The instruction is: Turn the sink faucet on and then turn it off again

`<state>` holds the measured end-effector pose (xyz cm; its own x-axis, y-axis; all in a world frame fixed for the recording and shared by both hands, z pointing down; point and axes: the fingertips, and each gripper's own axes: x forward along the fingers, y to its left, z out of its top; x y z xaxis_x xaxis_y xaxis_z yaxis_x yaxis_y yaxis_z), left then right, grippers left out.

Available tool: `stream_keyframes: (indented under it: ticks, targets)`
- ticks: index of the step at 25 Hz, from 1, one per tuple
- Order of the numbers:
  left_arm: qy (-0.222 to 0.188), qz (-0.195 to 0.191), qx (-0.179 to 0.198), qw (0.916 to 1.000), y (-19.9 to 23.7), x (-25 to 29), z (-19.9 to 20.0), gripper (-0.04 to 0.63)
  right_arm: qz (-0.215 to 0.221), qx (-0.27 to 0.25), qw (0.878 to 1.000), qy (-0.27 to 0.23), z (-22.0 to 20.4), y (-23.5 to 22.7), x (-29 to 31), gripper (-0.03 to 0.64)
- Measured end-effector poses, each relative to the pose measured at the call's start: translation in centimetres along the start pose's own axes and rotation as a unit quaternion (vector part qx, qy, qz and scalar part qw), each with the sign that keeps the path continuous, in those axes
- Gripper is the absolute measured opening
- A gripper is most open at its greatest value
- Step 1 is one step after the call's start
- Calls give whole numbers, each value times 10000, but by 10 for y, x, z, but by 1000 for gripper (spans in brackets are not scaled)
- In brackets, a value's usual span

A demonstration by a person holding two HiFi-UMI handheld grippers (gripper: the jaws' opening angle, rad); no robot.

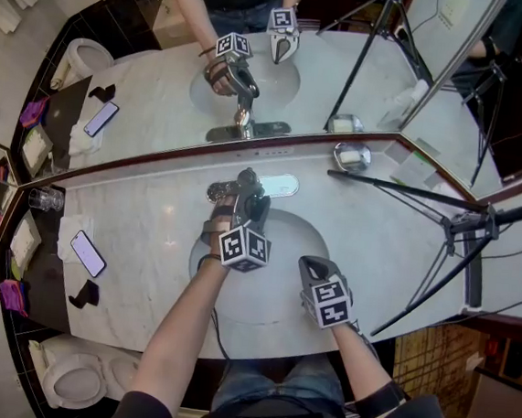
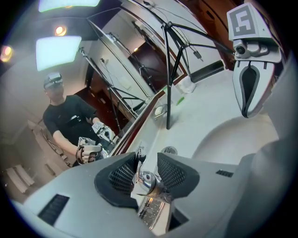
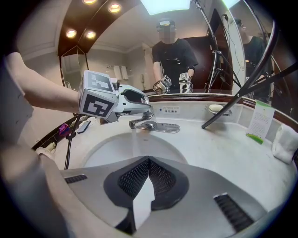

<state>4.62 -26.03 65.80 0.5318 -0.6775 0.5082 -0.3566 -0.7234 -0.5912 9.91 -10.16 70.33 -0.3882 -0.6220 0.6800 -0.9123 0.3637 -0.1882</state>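
Left gripper view: the left gripper [image 2: 148, 159] has its pads closed narrow on the chrome faucet handle [image 2: 148, 180], one pad touching each side.

Head view: that gripper sits on top of the faucet [image 1: 235, 194], at the back rim of the sink basin [image 1: 273, 320], just under the mirror [image 1: 163, 84].

Right gripper view: the right gripper [image 3: 149, 160] has its jaws pressed fully together with nothing between them. It hangs over the near right part of the basin, well apart from the faucet, and takes no part.

Water: in the right gripper view a faint pale streak drops from the spout [image 3: 137, 123] toward the basin. It may be a running stream, but it is too faint to be sure.

Progress, my reading: the handle is gripped, so a turn is in hand. If the streak is water, the on-step is done and only the shut-off is left. If not, both turns are left.
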Motion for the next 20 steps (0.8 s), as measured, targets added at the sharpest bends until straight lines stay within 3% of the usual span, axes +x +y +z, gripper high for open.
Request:
stream_keyframes:
  ticks: [9, 20]
  targets:
    - [-12, 65, 94, 9999, -5, -1, -1, 129, 30, 0, 10000, 42, -2, 2, 5, 17]
    - [75, 0, 891, 9960, -44, -1, -8, 153, -5, -23, 10000, 36, -10, -5, 7, 17]
